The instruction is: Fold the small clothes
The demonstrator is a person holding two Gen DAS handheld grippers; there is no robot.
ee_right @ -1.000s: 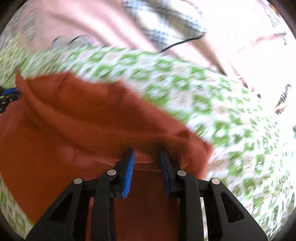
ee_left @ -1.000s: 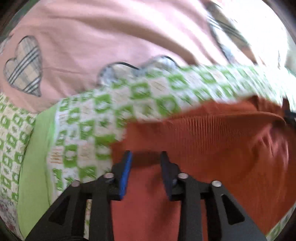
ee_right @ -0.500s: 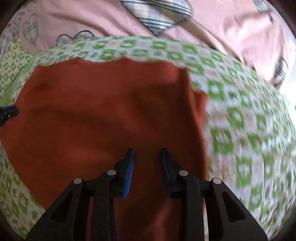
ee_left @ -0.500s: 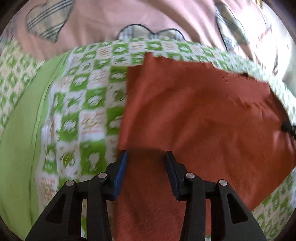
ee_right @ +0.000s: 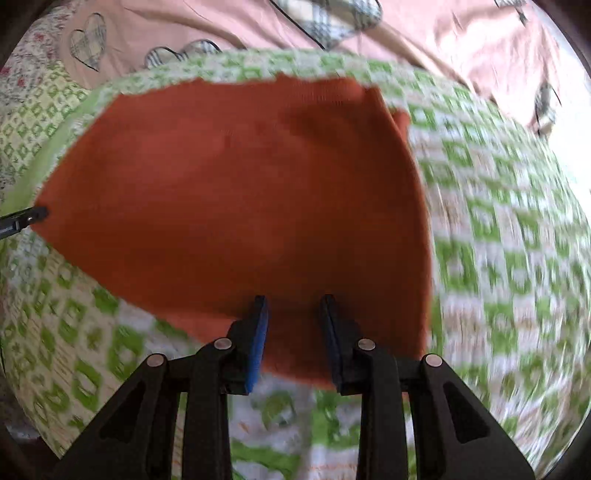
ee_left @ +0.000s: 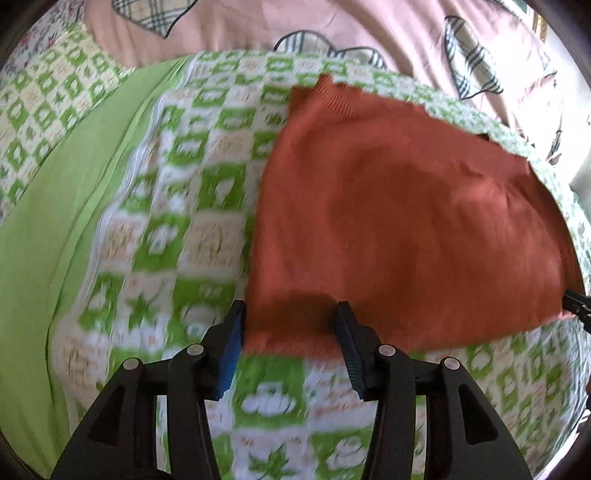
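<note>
A rust-orange knit garment lies flat, folded, on a green-and-white checked quilt. My left gripper is open, its jaws wide apart over the garment's near left corner. In the right wrist view the same garment fills the middle. My right gripper is open over the garment's near right edge. Each gripper's tip shows at the edge of the other view: the right one, the left one.
A pink bedspread with plaid hearts lies beyond the quilt, also in the right wrist view. A plain light-green strip runs along the quilt's left side. The quilt extends to the right of the garment.
Both grippers laid the lifted garment down flat on the quilt, opened, and drew back toward its near edge. The left jaws are wider than before.
</note>
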